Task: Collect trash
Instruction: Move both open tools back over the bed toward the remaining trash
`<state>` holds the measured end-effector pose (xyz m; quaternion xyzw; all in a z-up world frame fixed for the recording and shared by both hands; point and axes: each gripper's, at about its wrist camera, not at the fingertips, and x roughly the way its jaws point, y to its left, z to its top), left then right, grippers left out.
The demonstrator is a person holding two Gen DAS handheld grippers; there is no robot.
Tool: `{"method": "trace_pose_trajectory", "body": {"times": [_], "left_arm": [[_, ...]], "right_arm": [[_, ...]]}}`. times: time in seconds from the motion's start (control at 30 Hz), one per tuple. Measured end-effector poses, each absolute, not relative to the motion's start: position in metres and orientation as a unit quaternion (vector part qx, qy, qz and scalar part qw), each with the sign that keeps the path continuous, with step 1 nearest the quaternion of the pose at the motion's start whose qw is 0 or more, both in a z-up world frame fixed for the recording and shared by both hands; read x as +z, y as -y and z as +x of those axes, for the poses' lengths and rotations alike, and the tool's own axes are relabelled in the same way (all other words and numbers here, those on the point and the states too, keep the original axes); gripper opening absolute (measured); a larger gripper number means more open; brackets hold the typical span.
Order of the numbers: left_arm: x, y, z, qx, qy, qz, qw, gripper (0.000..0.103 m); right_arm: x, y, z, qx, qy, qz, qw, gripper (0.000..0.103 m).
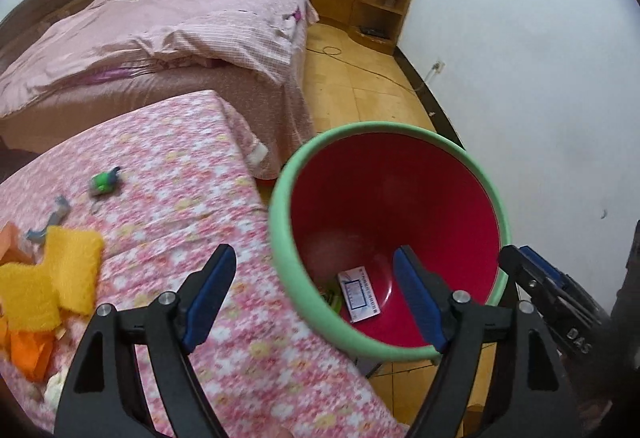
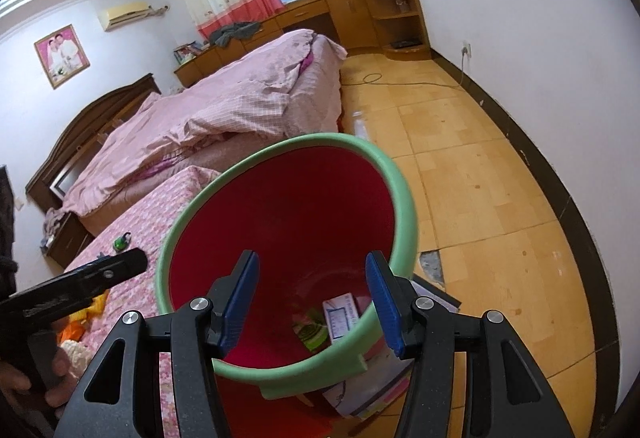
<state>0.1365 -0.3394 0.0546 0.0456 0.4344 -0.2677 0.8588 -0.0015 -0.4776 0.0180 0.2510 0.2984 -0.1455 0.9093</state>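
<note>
Crowding the flowered table (image 1: 200, 197) at 9 o'clock: yellow cloth (image 1: 68, 258), orange paper (image 1: 28, 354), 1 green scrap (image 1: 105, 181). Sitting just beside its edge at 3 o'clock: red bin (image 1: 276, 222), green-rimmed, holding 1 white-blue carton (image 1: 358, 294). Hanging over that rim, spread wide and empty: left gripper (image 1: 314, 252). Showing only in the right view: green wrapper (image 2: 312, 334). Straddling the near rim: right gripper (image 2: 310, 258), half-spread; pressing or not, cannot tell.

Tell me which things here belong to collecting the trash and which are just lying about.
For the job:
- red bin with green rim
- white box already inside it
- green wrapper beside the box
- orange and yellow scraps on the floral cover
- small green item

Just lying about:
- pink quilt
- grey clothes
- floor cable
</note>
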Motion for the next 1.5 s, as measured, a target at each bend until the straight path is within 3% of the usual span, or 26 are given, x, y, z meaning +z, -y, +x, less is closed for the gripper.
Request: {"method": "trace_pose_trajectory", "body": {"times": [0.9,1.5], "left_arm": [[0.091,0.202,0.081,-0.202,-0.406,-0.014,0.891,0.081],[0.063,0.040,0.110,-0.089,-0.417,-0.089,0.900,0.081]], "right_arm": [[0.040,0.397,-0.019,-0.073,-0.296,0.261,0.916,0.058],[0.040,0.310,0.010,-0.053,-0.336,0.201,0.918,0.058]]}}
